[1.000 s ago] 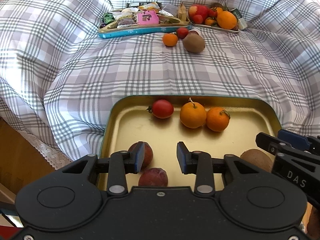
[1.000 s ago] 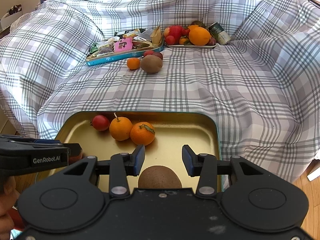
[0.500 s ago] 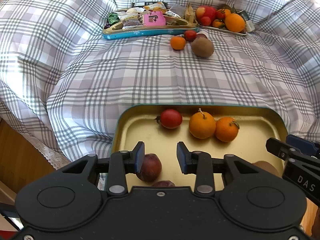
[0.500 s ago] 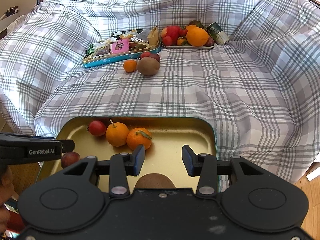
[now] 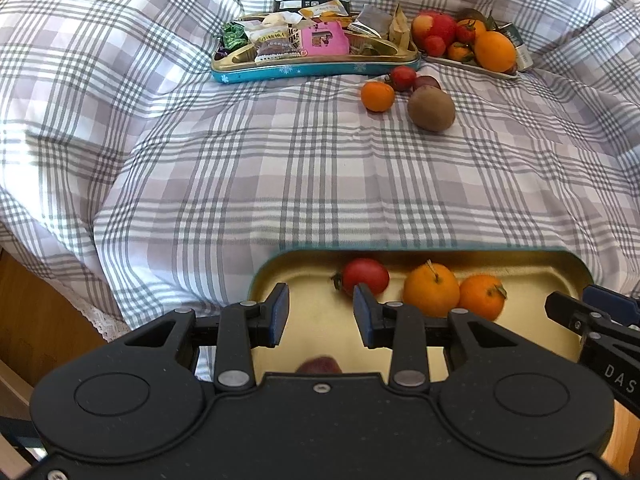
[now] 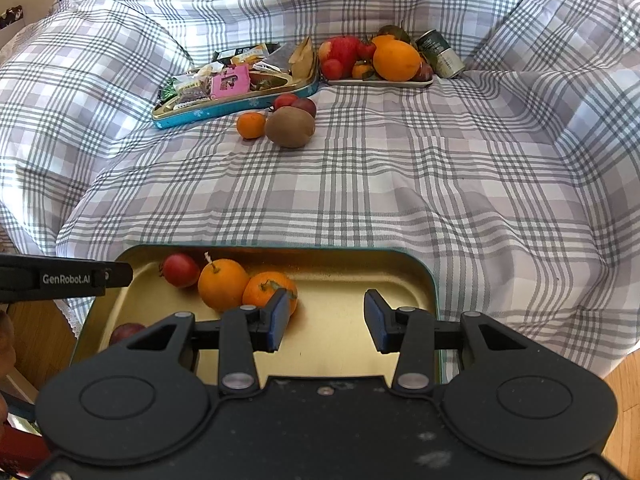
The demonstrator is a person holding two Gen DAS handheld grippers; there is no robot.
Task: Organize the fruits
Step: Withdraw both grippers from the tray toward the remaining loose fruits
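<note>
A gold tray lies at the near edge of the plaid cover. It holds a red tomato, two oranges and a dark plum. My left gripper is open and empty above the tray's left part. My right gripper is open and empty above its middle. Far off, loose on the cover, lie a kiwi, a small orange, a tomato and a plum.
A blue tin of snack packets and a plate of mixed fruit sit at the back, with a green can beside the plate. The cover bulges up on both sides. Wooden floor shows at the lower corners.
Both grippers have pulled back and up from the tray, staying open. The tray fruits sit lower in view and the kiwi in the tray is now hidden under the right gripper.
</note>
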